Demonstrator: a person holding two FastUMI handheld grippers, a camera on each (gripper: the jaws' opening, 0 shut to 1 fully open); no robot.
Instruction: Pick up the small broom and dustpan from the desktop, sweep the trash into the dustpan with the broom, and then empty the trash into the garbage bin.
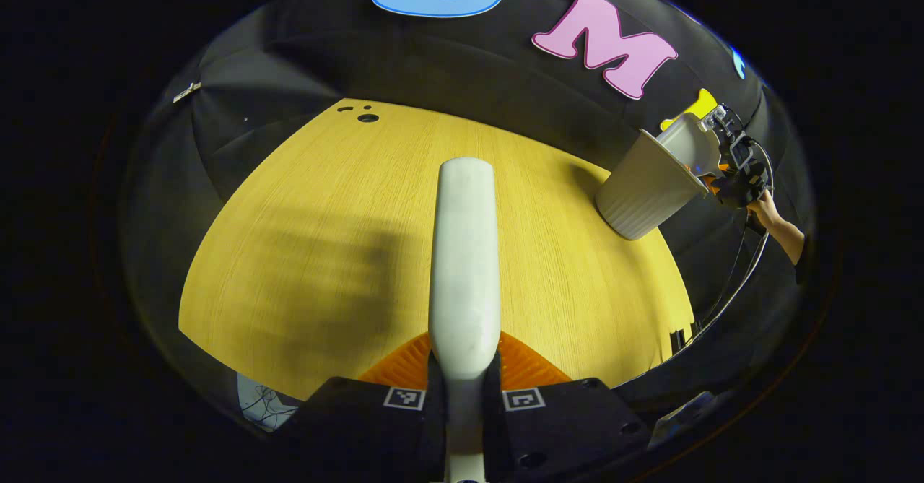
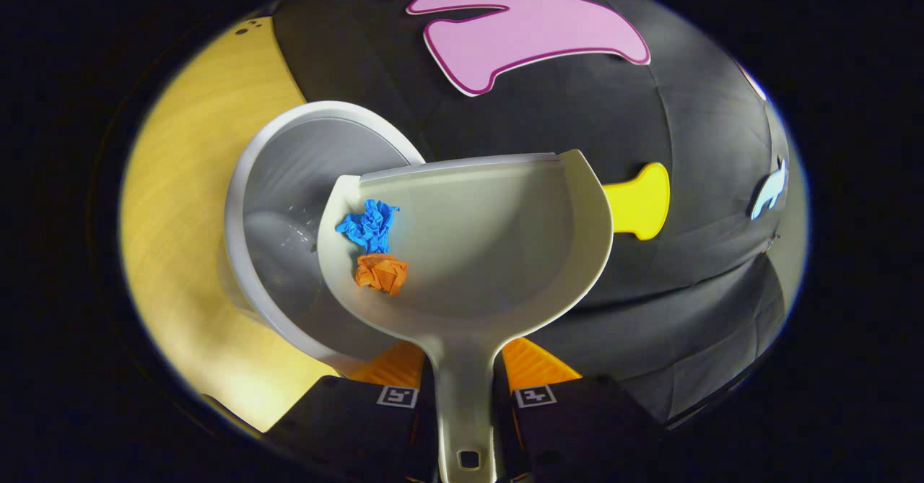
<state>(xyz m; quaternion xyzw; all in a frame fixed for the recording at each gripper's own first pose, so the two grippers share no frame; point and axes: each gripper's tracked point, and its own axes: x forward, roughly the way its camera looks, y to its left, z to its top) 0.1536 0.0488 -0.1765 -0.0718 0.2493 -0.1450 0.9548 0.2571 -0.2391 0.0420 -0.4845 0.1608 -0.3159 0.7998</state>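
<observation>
In the right gripper view, the right gripper (image 2: 465,389) is clamping the handle of the dustpan (image 2: 498,252) between its 2 fingers, holding it tilted over the open mouth of the garbage bin (image 2: 289,180). 2 crumpled scraps, 1 blue (image 2: 369,226) and 1 orange (image 2: 380,273), are lying in the pan near its left wall, beside the bin's rim.

In the left gripper view, the left gripper (image 1: 463,385) is pinching the pale broom handle (image 1: 464,266), which is reaching out over the wooden bench (image 1: 303,252). The bin is standing at the bench's far right edge, with the other gripper (image 1: 736,158) and a hand (image 1: 765,212) just beside it.
</observation>
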